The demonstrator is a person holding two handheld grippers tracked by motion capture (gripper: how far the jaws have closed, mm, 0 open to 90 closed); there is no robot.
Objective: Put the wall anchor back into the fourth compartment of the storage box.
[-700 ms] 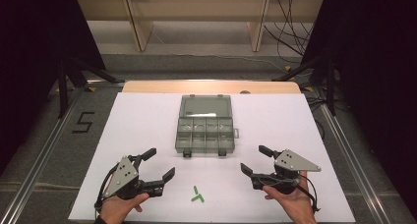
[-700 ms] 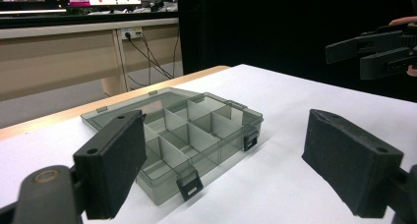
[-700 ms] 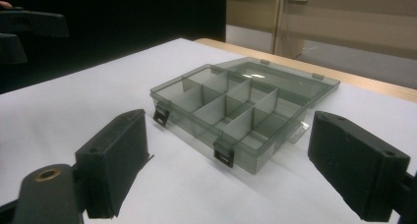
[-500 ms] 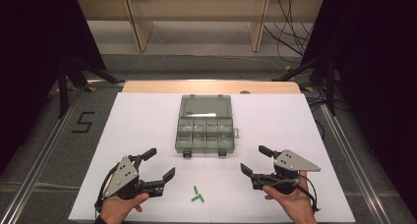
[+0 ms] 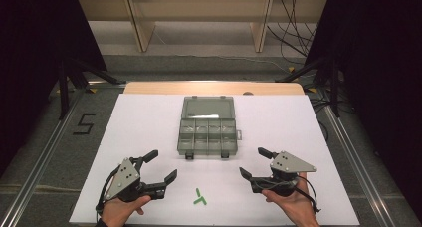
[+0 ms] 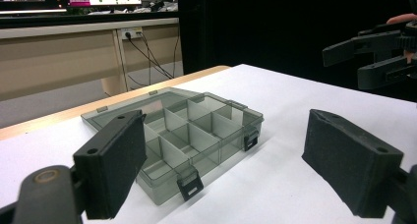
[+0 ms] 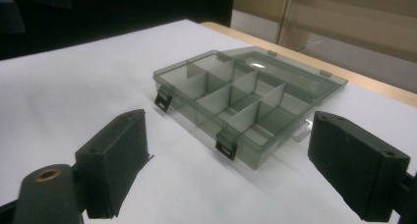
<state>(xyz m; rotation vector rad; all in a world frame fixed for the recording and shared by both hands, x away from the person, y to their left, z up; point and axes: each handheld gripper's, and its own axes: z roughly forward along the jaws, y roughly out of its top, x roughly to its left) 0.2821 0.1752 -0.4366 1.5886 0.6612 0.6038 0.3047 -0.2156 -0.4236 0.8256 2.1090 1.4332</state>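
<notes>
A smoky clear compartment box (image 5: 207,126) lies open mid-table, lid flat behind it, its divided cells looking empty (image 6: 189,135) (image 7: 246,103). A small green three-armed piece (image 5: 199,197) lies near the front edge between the hands. My left gripper (image 5: 161,166) rests low at the front left, jaws wide apart with nothing between them, pointing toward the box (image 6: 223,160). My right gripper (image 5: 254,163) sits at the front right, also open and empty (image 7: 228,165). The right gripper (image 6: 366,57) also shows far off in the left gripper view.
White paper (image 5: 139,122) covers the table, with a wooden edge (image 5: 214,87) at the back. Black stands and cables flank both sides. A floor mark "5" (image 5: 83,123) lies to the left.
</notes>
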